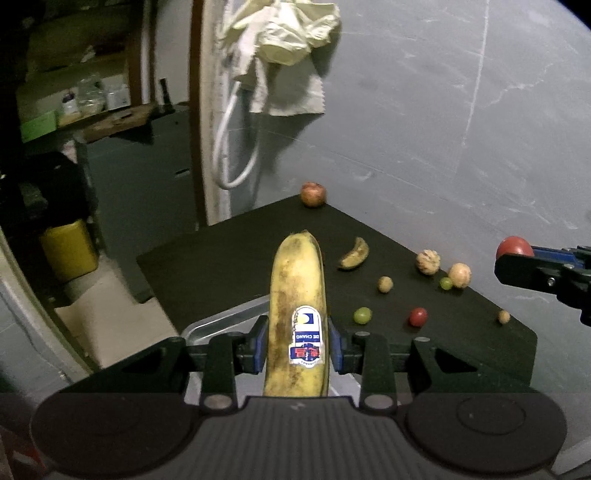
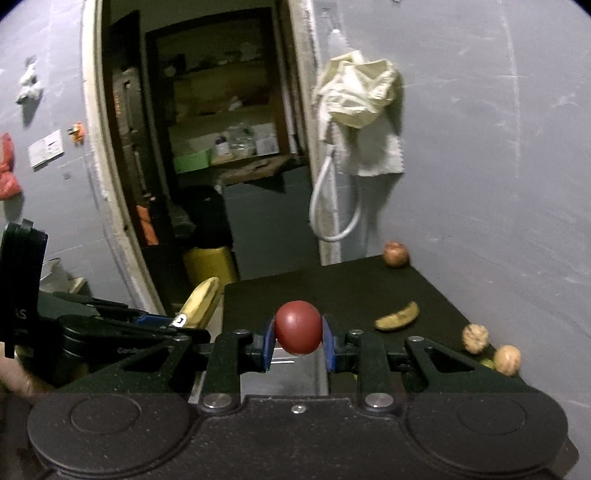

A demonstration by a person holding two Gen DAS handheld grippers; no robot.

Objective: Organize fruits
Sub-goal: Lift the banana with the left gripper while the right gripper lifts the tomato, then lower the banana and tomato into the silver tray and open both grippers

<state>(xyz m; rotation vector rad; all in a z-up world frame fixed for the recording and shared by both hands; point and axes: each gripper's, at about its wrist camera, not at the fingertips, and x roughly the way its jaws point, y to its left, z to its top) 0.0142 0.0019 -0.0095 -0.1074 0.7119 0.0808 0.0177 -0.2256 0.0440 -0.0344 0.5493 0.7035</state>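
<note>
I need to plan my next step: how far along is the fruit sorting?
Nothing visibly sorted yet: the part of the metal tray that shows is bare. In hand: the left gripper clamps a stickered banana, the right gripper a red round fruit. Left on the black table: a small banana, an apple, walnuts, green grapes and a small red fruit.

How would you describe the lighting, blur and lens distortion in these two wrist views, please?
Left wrist view: dim, with the banana sharp and the shelves beyond the doorway murky; the cloth casts a soft shadow on the wall. Right wrist view: the door frame bows from the fisheye, and the red fruit looks slightly soft.
</note>
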